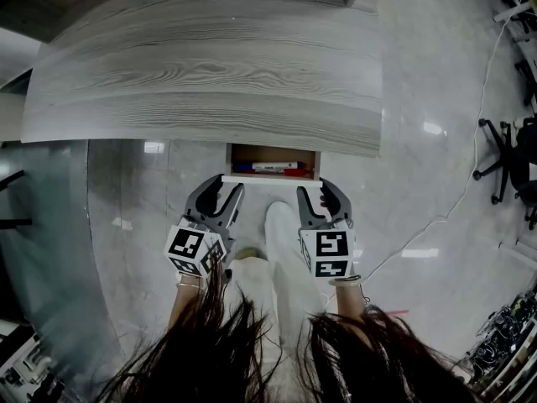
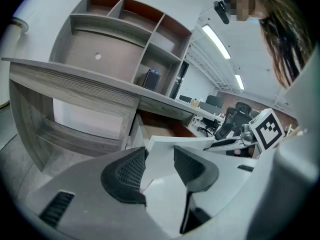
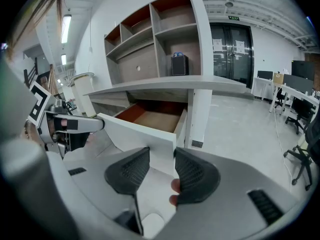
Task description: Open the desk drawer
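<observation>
The desk has a grey wood-grain top. Under its front edge the drawer stands partly pulled out, with pens lying inside. My left gripper is at the left end of the white drawer front, and my right gripper is at the right end. In the left gripper view the drawer front sits between the left gripper's pads. In the right gripper view the right gripper clamps the panel's corner, and the brown drawer bottom shows behind it.
A shelf unit stands on the desk, with a black box in it. The person's legs and shoe are right below the drawer. An office chair and a floor cable lie to the right. A glass partition is at the left.
</observation>
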